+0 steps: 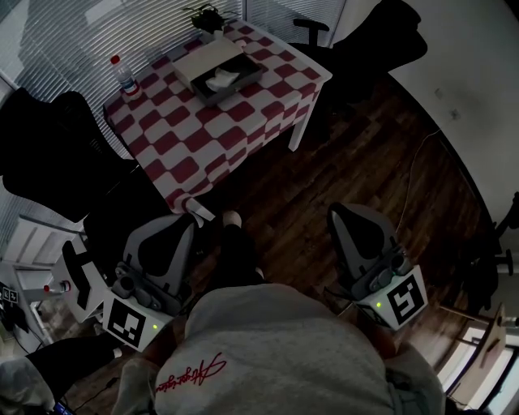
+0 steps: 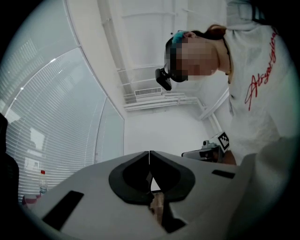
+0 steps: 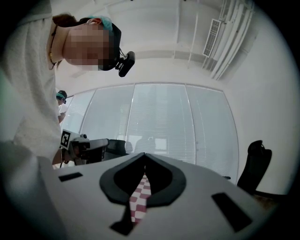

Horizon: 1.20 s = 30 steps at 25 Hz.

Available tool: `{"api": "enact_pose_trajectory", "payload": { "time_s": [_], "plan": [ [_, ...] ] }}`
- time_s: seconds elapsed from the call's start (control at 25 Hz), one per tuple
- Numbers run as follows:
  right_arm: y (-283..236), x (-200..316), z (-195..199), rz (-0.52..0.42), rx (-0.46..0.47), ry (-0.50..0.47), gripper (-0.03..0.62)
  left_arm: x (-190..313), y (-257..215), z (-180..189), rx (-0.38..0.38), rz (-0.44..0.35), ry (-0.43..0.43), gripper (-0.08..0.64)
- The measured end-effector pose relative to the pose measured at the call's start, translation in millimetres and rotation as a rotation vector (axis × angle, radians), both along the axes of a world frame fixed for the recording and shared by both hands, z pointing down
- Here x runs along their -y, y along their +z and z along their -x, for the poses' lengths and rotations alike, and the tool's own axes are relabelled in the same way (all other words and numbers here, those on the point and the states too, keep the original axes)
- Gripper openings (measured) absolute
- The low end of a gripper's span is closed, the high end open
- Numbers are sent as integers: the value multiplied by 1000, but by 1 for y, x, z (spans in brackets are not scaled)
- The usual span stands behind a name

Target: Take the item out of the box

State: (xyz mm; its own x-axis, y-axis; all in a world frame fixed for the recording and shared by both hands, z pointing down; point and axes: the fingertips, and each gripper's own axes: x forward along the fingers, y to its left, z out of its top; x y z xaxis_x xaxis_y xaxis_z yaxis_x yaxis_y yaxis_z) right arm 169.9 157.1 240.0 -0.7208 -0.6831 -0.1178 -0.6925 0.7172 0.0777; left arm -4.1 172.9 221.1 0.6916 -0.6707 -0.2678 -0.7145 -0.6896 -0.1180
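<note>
On the table with the red-and-white checked cloth [image 1: 203, 154], an open dark grey box [image 1: 243, 81] holds a white item [image 1: 220, 79]; a beige flap or lid [image 1: 204, 57] lies right behind it. Both grippers are held low by the person's body, well short of the table. My left gripper [image 1: 186, 223] has its jaws together and empty, the tips meeting in the left gripper view [image 2: 149, 153]. My right gripper [image 1: 345, 212] is likewise shut on nothing [image 3: 143, 153]; a strip of the checked cloth [image 3: 139, 197] shows below its tips.
A water bottle [image 1: 123, 74] stands at the table's left corner and a small plant [image 1: 204, 16] at its far edge. Black office chairs stand to the left [image 1: 49, 154] and beyond the table [image 1: 373, 40]. Dark wooden floor [image 1: 365, 162] lies between me and the table.
</note>
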Motion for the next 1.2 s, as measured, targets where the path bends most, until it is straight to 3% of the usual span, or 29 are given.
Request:
{"api": "enact_pose_trajectory", "payload": {
  "time_s": [1.2],
  "plan": [
    [0,113,31,-10,-11,19,11,118,9,25,-20,14,37,17]
  ]
}}
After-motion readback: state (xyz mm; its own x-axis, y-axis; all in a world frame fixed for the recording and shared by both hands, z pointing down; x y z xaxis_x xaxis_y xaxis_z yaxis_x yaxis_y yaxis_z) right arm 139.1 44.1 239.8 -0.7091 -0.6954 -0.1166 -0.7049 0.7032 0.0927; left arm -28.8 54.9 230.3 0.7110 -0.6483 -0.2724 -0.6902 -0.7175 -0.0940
